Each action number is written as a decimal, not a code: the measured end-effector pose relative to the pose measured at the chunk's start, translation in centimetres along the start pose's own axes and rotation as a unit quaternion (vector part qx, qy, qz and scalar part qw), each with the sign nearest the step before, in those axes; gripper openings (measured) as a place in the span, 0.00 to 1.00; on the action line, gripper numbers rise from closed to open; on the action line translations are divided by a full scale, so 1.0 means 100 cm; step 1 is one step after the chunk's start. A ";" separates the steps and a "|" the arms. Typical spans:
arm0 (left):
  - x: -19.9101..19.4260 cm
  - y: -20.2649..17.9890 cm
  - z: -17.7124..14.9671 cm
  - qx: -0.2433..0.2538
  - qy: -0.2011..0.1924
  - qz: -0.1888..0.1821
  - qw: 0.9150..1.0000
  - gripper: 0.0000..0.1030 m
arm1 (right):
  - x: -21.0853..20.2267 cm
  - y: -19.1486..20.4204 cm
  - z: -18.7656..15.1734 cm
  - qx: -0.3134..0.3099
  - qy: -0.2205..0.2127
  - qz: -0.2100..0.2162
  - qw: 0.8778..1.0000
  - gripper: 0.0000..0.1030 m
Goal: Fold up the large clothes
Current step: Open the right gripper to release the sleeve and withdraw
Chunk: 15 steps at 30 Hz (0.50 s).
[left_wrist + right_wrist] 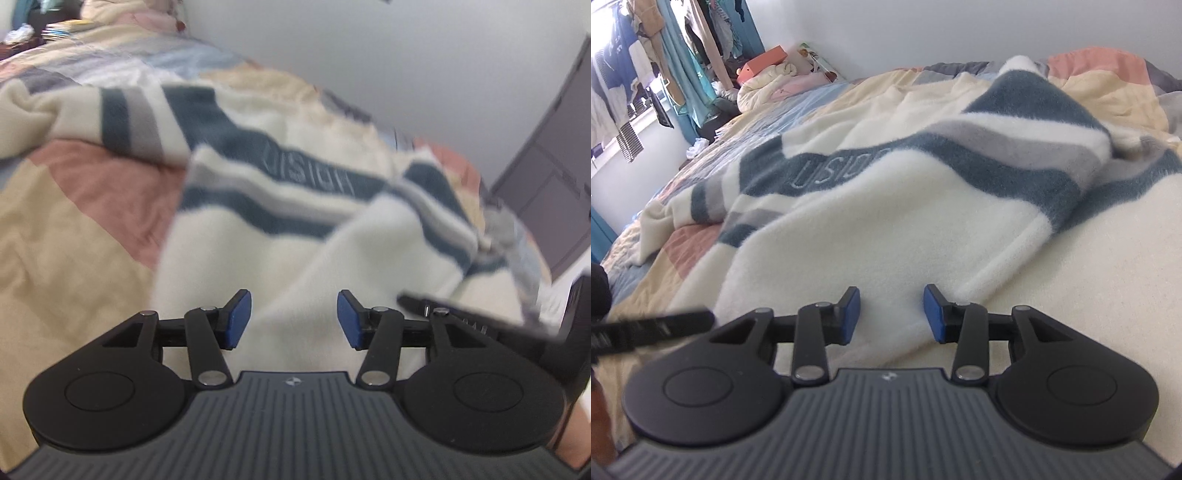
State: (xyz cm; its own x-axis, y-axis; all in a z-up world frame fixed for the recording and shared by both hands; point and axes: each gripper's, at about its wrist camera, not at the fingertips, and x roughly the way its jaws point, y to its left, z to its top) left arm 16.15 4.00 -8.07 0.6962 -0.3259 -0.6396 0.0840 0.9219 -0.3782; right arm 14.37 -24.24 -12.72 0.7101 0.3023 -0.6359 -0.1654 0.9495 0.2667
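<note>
A large cream fleece sweater (280, 236) with dark teal and grey stripes lies spread and partly rumpled on the bed; it also shows in the right wrist view (886, 214). Raised letters run along its teal chest band (827, 170). My left gripper (294, 319) is open and empty just above the sweater's cream lower part. My right gripper (891, 314) is open and empty over the sweater's near edge. The right gripper's black body shows at the left view's right side (480, 317), and the left gripper's at the right view's left edge (650, 326).
The bed has a patchwork cover (74, 229) in pink, beige and blue. A white wall runs behind it. A grey cabinet (546, 177) stands at the right. Hanging clothes (646, 62) and a pile of bedding and boxes (768, 77) are at the far left.
</note>
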 end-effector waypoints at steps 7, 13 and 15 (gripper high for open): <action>-0.037 0.045 0.040 -0.061 -0.083 0.080 0.991 0.58 | -0.003 0.002 -0.001 -0.006 0.001 -0.009 1.000 0.40; -0.051 0.104 0.087 -0.117 -0.129 0.138 0.975 0.60 | -0.002 0.004 0.000 -0.010 0.004 -0.013 1.000 0.40; -0.041 0.126 0.096 -0.145 -0.120 0.132 0.973 0.60 | -0.001 0.004 0.001 -0.009 0.004 -0.014 1.000 0.40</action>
State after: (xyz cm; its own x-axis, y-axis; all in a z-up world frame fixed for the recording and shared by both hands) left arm 21.24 18.95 -3.79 0.8160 0.0055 -0.5781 -0.3013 0.8575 -0.4171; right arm 14.25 -23.92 -12.49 0.7087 0.2770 -0.6488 -0.1582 0.9587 0.2364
